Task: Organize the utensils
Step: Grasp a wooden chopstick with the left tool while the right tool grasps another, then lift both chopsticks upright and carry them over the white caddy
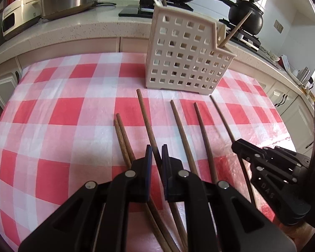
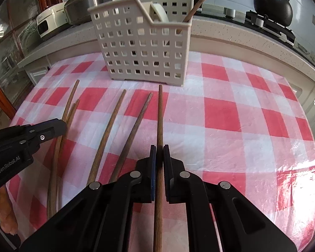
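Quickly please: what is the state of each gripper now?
Left gripper: closed on a wooden chopstick.
Right gripper: closed on another chopstick.

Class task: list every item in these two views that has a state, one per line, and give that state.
Left gripper: shut on a chopstick.
Right gripper: shut on a chopstick.
Left-held chopstick: clamped, far end near the tablecloth.
Right-held chopstick: clamped between the fingers.
Other chopsticks: lying loose on the cloth.
Utensil basket: upright, one chopstick leaning inside.
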